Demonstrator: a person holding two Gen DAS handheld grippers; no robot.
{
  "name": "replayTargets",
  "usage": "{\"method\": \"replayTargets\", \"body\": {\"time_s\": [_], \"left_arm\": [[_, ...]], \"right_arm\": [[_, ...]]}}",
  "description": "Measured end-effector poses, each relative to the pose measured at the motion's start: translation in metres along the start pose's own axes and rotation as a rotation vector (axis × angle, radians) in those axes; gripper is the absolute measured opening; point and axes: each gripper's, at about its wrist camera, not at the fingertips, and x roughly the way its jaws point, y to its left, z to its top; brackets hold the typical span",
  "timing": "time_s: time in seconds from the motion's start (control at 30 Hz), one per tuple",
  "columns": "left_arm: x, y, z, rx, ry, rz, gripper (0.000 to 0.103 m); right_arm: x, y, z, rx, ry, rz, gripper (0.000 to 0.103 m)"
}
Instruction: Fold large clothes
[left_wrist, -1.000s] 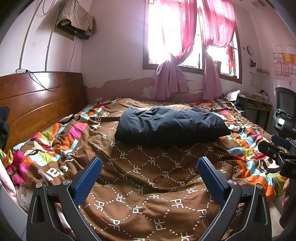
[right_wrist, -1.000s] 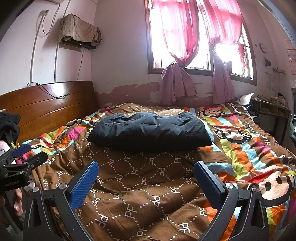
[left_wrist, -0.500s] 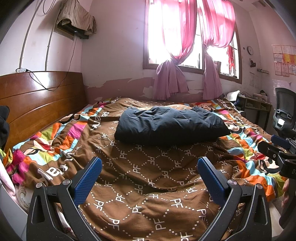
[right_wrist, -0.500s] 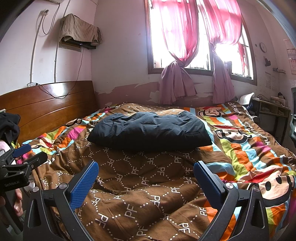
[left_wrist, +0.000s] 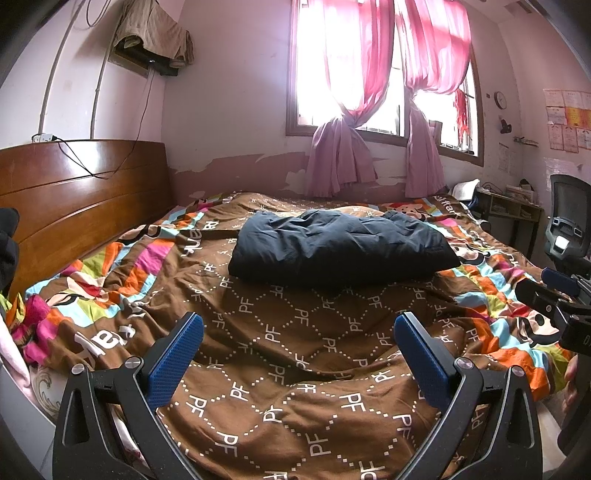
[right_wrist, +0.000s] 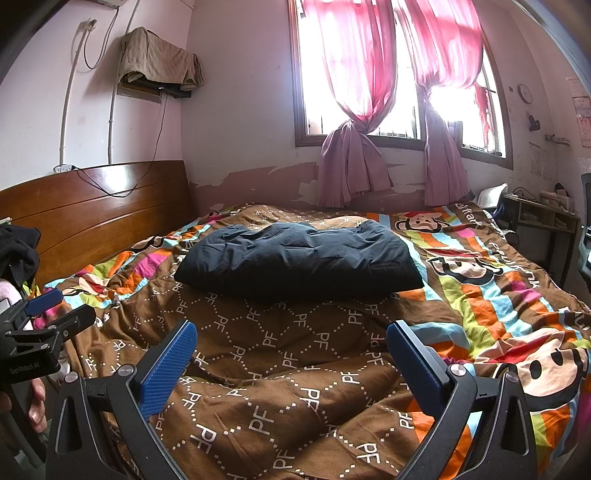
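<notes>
A dark navy padded garment (left_wrist: 340, 247) (right_wrist: 299, 258) lies bundled into a rough rectangle in the middle of the bed, on a brown patterned duvet (left_wrist: 295, 354) (right_wrist: 280, 354). My left gripper (left_wrist: 299, 354) hovers open above the duvet's near part, well short of the garment, with nothing between its blue pads. In its own view my right gripper (right_wrist: 291, 358) is open too, equally far from the garment. Each gripper also shows at the edge of the other's view: the right gripper (left_wrist: 554, 295) at the right, the left gripper (right_wrist: 44, 314) at the left, held by a hand.
A wooden headboard (left_wrist: 74, 199) runs along the left. A window with pink curtains (left_wrist: 373, 92) is behind the bed. A desk (left_wrist: 513, 210) and an office chair (left_wrist: 569, 221) stand at the right. A cloth (right_wrist: 159, 62) hangs over a wall shelf.
</notes>
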Motion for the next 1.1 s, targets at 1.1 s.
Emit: {"method": "replayTargets", "body": {"time_s": [1.1], "left_arm": [[-0.007,-0.015,0.000,-0.002,-0.006,0.032,0.101]], "right_arm": [[0.000,0.002,0.001,0.000,0.003,-0.001,0.103]]}}
